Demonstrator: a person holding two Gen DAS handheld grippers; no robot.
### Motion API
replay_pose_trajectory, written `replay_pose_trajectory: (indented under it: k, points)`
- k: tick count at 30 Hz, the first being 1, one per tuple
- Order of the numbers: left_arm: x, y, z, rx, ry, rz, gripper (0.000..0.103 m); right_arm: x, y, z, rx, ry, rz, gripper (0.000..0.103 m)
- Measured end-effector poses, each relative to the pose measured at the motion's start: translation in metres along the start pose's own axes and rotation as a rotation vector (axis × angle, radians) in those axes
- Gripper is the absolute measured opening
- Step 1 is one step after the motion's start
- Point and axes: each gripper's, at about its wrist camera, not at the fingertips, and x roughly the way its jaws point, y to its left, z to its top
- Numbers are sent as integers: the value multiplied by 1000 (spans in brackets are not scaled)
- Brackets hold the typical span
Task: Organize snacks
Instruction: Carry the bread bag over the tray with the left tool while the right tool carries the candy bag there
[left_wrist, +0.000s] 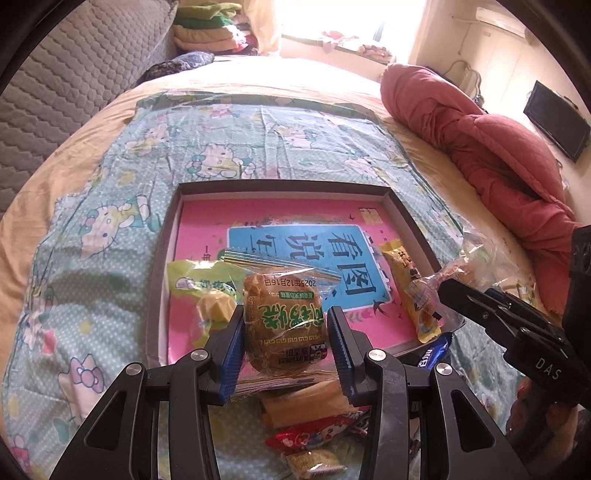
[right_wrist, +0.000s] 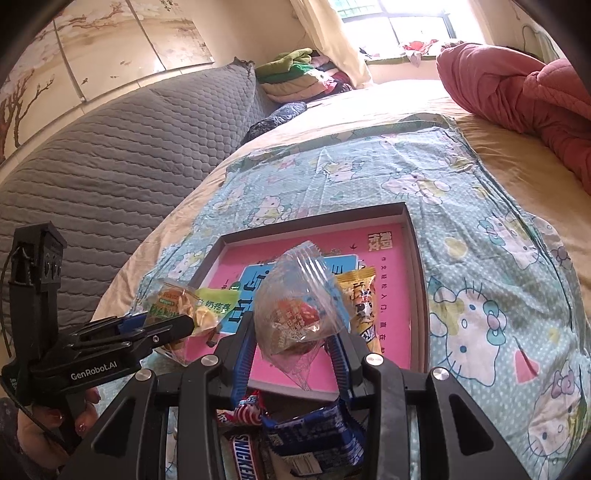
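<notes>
Both grippers carry a snack over the near edge of a shallow tray. At lower centre of the left wrist view, the left gripper (left_wrist: 286, 332) pinches a clear-wrapped brown pastry with green lettering (left_wrist: 284, 325) between its blue pads, gripped at the sides so the pack hangs flat and label-up; it looks poised just over the tray's near end. At lower centre of the right wrist view, the right gripper (right_wrist: 291, 354) is clamped on a crinkled clear bag of small sweets (right_wrist: 295, 314), held by its lower part so the loose top stands up. In my judgement both are being carried in together to be set down side by side.

The tray (left_wrist: 402, 210), dark-rimmed with a pink and blue printed sheet as its floor, fills mid-frame. Already inside lie a green packet (left_wrist: 192, 284) at the left and a yellow bar (left_wrist: 406, 277) along the right, which leaves the middle free for the two held items. Unsorted snacks wait in a pile below the grippers, outside the tray: a blue packet (right_wrist: 314, 435), a Snickers bar (right_wrist: 245, 456) and a red-wrapped sweet (left_wrist: 314, 434).

Everything rests on a pale blue cartoon-cat cloth (left_wrist: 110, 221) spread over a bed. A pink quilt (left_wrist: 491, 147) is bunched at the upper right, a grey quilted headboard (right_wrist: 110, 158) runs along the left, folded bedding (right_wrist: 295, 74) is stacked at the top, and a bright window (right_wrist: 406, 22) lies beyond.
</notes>
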Motion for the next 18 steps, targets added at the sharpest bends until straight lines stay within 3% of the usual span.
replay_pose_trajectory:
  k: [18]
  points:
    - [31,10,-3,-31,58,-3,45,24,-7,1,1,64,-5,38]
